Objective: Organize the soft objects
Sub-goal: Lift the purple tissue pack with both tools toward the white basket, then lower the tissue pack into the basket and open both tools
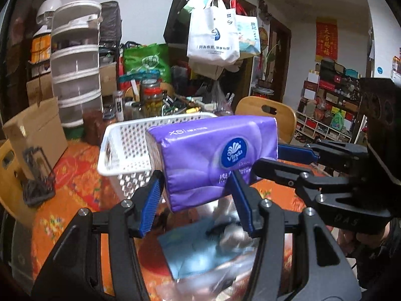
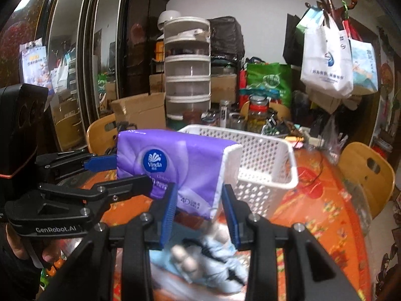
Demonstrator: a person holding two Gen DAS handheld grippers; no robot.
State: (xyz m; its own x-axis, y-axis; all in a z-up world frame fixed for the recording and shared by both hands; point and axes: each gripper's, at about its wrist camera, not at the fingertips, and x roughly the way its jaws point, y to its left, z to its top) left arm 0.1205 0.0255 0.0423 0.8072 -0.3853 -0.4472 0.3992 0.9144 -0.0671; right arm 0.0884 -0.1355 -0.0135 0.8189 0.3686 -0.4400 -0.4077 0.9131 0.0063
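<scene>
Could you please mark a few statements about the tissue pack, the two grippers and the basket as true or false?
1. The purple tissue pack is held off the table by both grippers. True: the left gripper and the right gripper each clamp one end.
2. The white basket is solid-walled. False: its walls are perforated.
3. The tissue pack already lies inside the basket. False: it hangs in front of the basket.
4. A blurred light blue item lies on the table below the pack. True.
5. The tablecloth is plain green. False: it is orange with a pattern.
</scene>
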